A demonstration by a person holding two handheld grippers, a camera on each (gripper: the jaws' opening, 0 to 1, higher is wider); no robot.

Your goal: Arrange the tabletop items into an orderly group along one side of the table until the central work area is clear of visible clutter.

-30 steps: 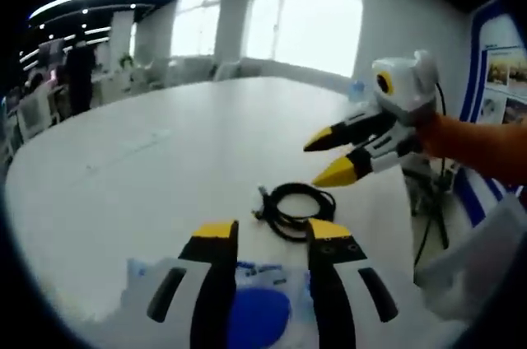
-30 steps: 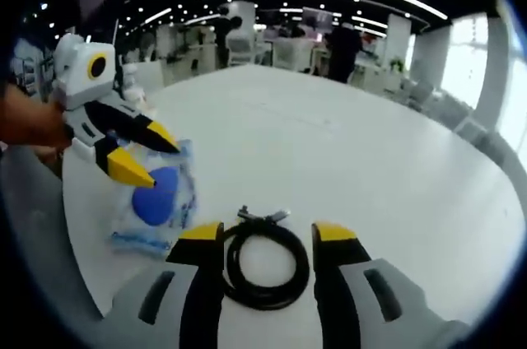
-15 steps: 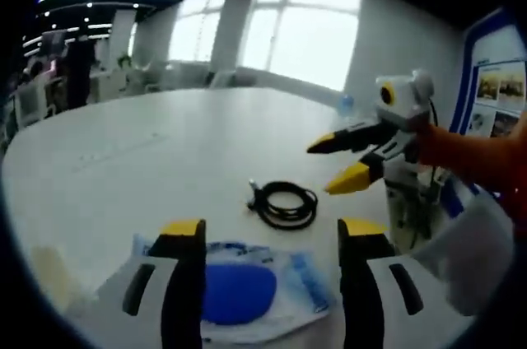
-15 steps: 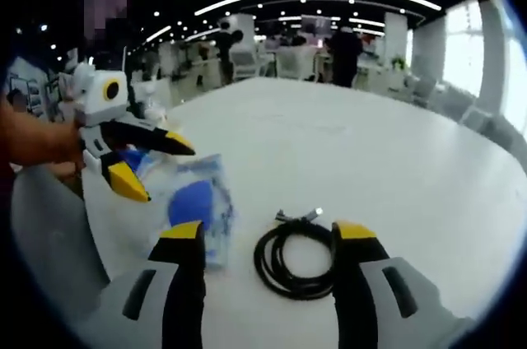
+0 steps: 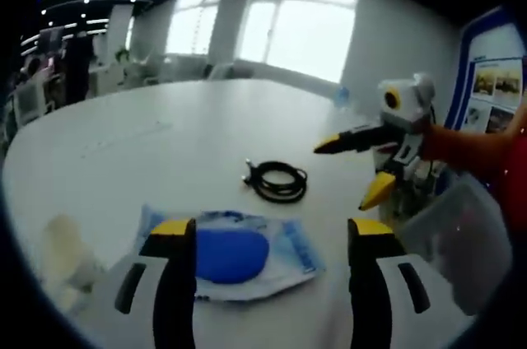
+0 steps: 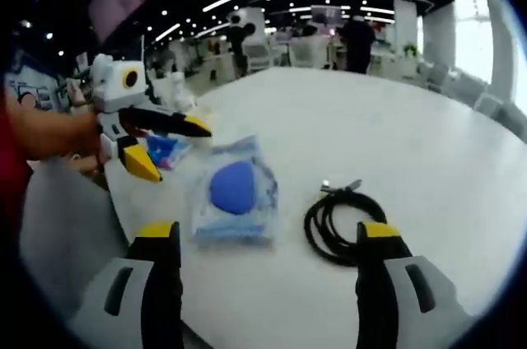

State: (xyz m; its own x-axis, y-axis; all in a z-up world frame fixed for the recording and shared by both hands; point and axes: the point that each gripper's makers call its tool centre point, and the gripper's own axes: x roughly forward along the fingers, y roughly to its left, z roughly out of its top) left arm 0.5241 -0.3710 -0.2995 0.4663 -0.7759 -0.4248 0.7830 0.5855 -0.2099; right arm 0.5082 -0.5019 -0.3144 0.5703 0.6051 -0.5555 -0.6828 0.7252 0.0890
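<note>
A clear packet with a blue round piece [image 5: 226, 254] lies flat on the white table [image 5: 148, 160], just beyond my left gripper [image 5: 272, 230], whose jaws stand wide open and apart from it. Farther on lies a coiled black cable [image 5: 276, 180]. My right gripper [image 5: 352, 169] reaches in from the right, open, above the table edge. In the right gripper view, my right gripper [image 6: 268, 234] is open and empty, with the cable [image 6: 338, 221] ahead on the right and the packet [image 6: 235, 193] ahead on the left. The left gripper [image 6: 171, 150] hovers open left of the packet.
A pale blurred object [image 5: 66, 242] lies at the near left of the table. A translucent bin [image 5: 449, 238] stands off the table's right edge. Another small blue packet [image 6: 169, 150] lies behind the left gripper. People and chairs stand far beyond the table.
Both grippers have drawn back and their jaws have spread wider. The left jaws no longer straddle the packet; the right jaws no longer straddle the cable. Packet and cable lie still.
</note>
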